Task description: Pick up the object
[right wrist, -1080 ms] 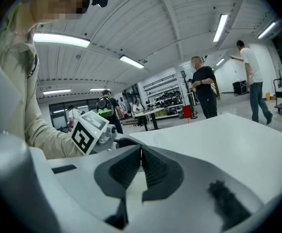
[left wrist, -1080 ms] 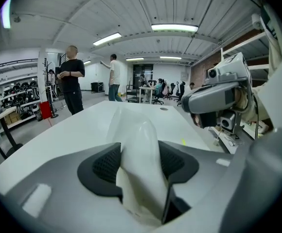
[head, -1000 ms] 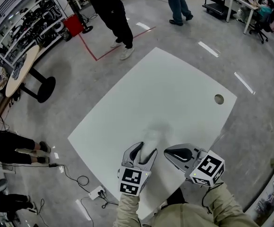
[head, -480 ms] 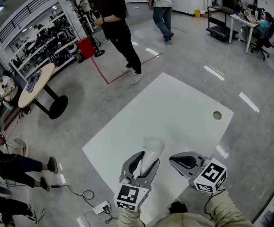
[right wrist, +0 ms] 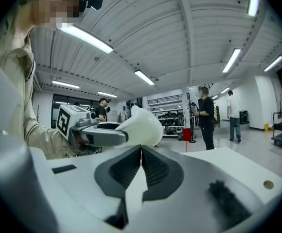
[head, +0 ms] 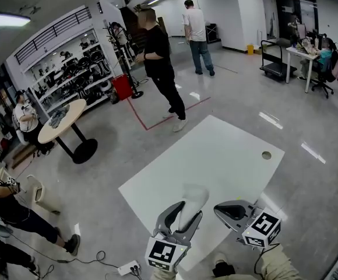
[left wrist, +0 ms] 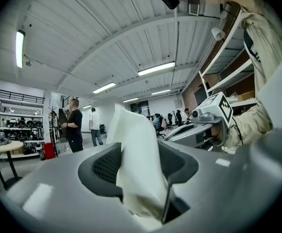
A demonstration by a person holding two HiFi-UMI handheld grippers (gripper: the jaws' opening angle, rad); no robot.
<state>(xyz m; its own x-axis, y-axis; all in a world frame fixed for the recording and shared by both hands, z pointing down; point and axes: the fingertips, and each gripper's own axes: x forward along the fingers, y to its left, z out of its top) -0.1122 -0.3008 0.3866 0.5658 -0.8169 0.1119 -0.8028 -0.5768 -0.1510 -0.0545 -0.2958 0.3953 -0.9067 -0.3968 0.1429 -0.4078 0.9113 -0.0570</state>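
Observation:
The object [head: 193, 195] is white, thin and soft-looking, and my left gripper [head: 187, 210] is shut on it above the near end of the white table [head: 227, 150]. In the left gripper view the object [left wrist: 136, 164] stands up between the two dark pads and rises well past them. In the right gripper view the same object [right wrist: 143, 125] sticks out of the left gripper [right wrist: 124, 136]. My right gripper [head: 221, 210] hangs just to the right, apart from the object. Its pads [right wrist: 153, 169] meet with nothing between them. The left gripper view shows the right gripper [left wrist: 194, 132] beside it.
A round cable hole [head: 266, 155] sits near the table's far right edge. A person in black [head: 160, 69] stands on the floor beyond the table, another person [head: 197, 34] farther off. A round wooden table [head: 64, 121] stands at the left, with shelves behind it.
Both grippers have risen, the left one carrying the white object higher above the table. The head view has tilted up and now takes in much more of the room.

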